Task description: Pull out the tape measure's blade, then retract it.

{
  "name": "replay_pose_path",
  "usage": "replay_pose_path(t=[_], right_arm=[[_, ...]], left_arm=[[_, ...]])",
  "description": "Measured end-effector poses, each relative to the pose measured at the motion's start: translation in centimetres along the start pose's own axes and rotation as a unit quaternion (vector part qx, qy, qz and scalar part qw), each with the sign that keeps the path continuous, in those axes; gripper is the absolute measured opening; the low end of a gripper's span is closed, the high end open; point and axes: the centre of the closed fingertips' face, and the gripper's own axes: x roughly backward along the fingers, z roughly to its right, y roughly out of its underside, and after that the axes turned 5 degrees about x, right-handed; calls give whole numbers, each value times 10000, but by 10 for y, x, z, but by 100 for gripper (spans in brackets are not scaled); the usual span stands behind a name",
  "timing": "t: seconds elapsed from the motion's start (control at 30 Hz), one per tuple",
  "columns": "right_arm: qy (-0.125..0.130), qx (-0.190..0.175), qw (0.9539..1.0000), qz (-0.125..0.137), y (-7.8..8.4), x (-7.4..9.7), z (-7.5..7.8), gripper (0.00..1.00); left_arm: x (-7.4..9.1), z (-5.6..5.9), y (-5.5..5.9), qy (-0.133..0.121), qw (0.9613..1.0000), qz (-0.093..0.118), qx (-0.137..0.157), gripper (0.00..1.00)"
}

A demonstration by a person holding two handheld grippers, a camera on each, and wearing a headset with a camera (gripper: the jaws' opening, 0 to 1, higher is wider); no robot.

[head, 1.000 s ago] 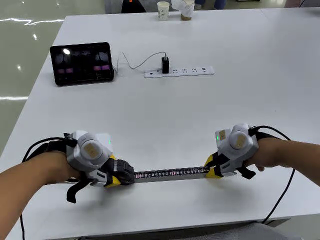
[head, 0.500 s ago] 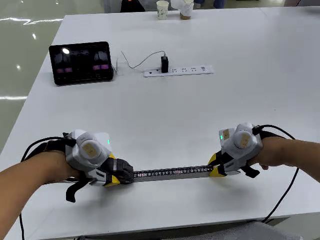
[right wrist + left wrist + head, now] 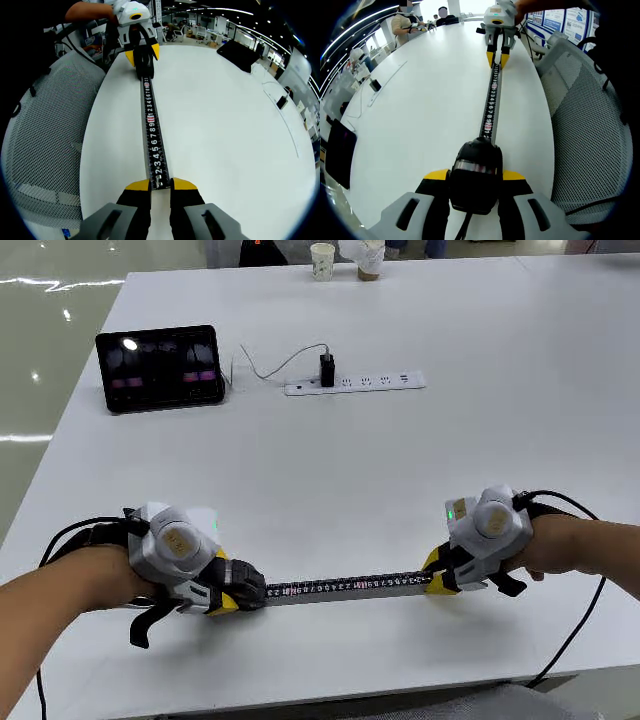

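Observation:
The tape measure's black case (image 3: 248, 587) (image 3: 476, 172) (image 3: 144, 59) rests near the table's front edge, and my left gripper (image 3: 232, 589) (image 3: 476, 176) is shut on it. Its numbered blade (image 3: 345, 587) (image 3: 491, 102) (image 3: 152, 130) lies stretched flat on the white table, running right. My right gripper (image 3: 437, 580) (image 3: 160, 186) is shut on the blade's end hook. From the left gripper view the right gripper (image 3: 497, 56) shows far off at the blade's end; from the right gripper view the left gripper (image 3: 142, 50) shows holding the case.
A dark tablet (image 3: 160, 367) stands at the back left. A white power strip (image 3: 352, 382) with a black charger and cable lies mid-table. Two paper cups (image 3: 322, 260) sit at the far edge. A mesh chair (image 3: 585, 125) is beside the table's front edge (image 3: 330, 690).
My right gripper has moved further right with the blade's end, so more blade is drawn out. The left gripper and case have stayed in place.

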Motion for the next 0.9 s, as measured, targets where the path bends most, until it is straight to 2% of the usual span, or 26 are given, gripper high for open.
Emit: replay_pose_path(t=[0.23,0.43,0.67,0.9], right_arm=[[-7,-33,10000,-18,-1,0,0,11],[6,-245,9997,93,-2,0,1,12],[-86,18,9999,-133,-2,-3,1,12],[-28,100,9997,-238,-2,-2,0,12]], left_arm=[[0,-1,-1,26,10000,45,-20,32],[-1,-1,-3,-18,9998,170,-30,32],[0,-1,-3,-34,9998,168,-126,32],[-1,-2,-3,72,9998,139,-125,33]])
